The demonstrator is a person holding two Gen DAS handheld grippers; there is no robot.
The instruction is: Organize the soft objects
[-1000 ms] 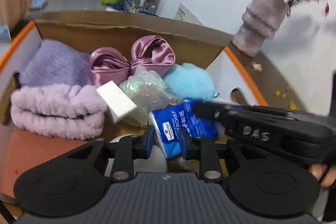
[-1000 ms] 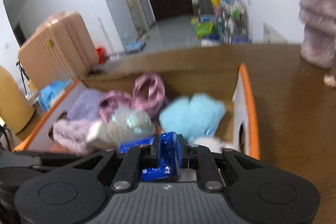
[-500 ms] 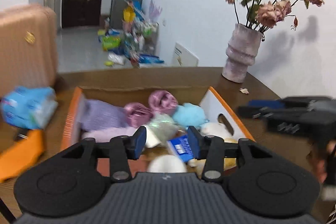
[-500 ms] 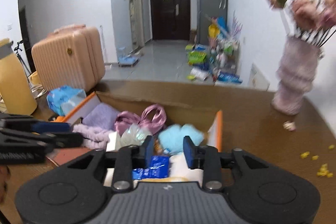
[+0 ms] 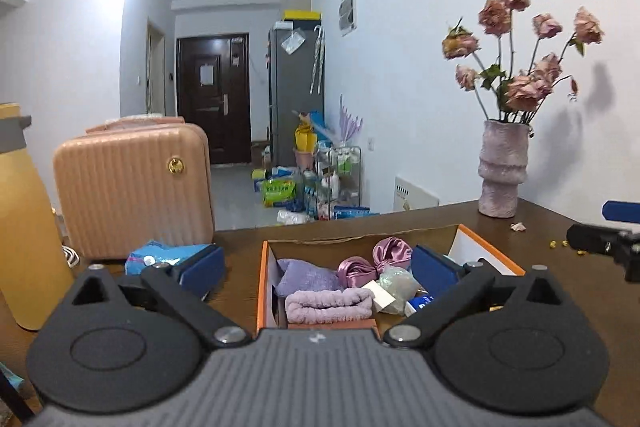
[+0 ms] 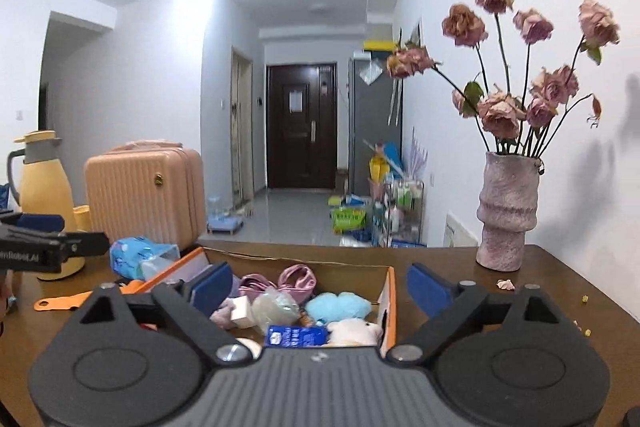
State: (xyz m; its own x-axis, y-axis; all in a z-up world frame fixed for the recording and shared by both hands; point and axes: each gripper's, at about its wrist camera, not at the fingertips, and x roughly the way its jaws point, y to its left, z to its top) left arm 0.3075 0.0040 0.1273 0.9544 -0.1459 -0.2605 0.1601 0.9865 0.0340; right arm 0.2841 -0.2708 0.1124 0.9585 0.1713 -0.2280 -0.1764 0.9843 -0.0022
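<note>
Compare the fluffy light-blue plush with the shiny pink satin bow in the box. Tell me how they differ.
The fluffy light-blue plush has a fuzzy, matte surface, while the shiny pink satin bow is smooth and glossy. The plush is one rounded, puffy lump; the bow is gathered into two loops with folds. The plush lies nearer the camera, close to the orange-edged cardboard box wall on the right, while the bow sits further back and to the left. Both lie loose inside the box, untouched by either gripper.

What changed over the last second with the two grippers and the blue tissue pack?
Both grippers let go of the blue tissue pack, opened wide and pulled up and back from the cardboard box. The left gripper and right gripper now hold nothing. The pack lies in the box; the pink satin bow and purple towel stayed put.
</note>
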